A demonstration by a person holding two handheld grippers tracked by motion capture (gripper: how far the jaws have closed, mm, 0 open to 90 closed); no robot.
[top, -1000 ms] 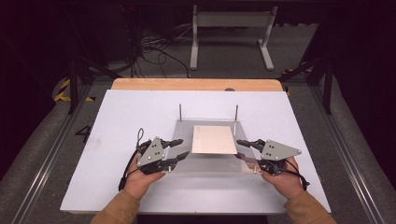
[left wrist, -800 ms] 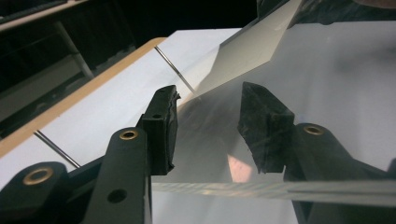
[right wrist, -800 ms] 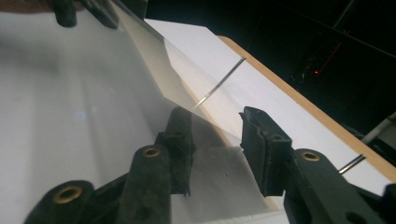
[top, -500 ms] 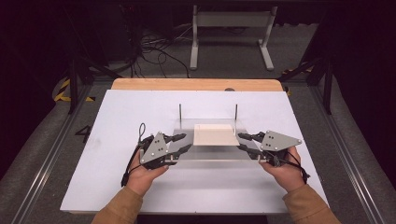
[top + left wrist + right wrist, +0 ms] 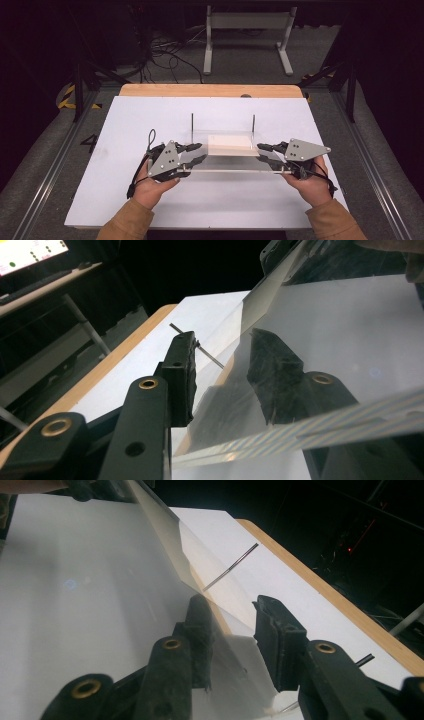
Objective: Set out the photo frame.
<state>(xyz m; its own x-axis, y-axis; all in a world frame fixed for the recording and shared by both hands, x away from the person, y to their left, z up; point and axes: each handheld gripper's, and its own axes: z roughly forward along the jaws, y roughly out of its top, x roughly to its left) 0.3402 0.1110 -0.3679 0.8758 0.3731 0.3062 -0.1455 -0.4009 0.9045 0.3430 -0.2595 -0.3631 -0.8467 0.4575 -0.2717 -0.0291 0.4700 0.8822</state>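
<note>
Two grippers hold our clear panel [image 5: 225,155] above the white surface [image 5: 150,115]: left gripper [image 5: 192,154] and right gripper [image 5: 264,154], fingers just closing, clamp its opposite edges, near two thin upright rods [image 5: 192,122].

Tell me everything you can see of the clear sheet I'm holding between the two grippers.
The clear sheet looks like a transparent rigid plastic panel, rectangular, with a pale striped near edge. It hangs tilted above the white table, in front of two thin upright rods. The left gripper has a jaw on each face at its left end, the right gripper likewise at its right end. A pale block shows through it.
</note>
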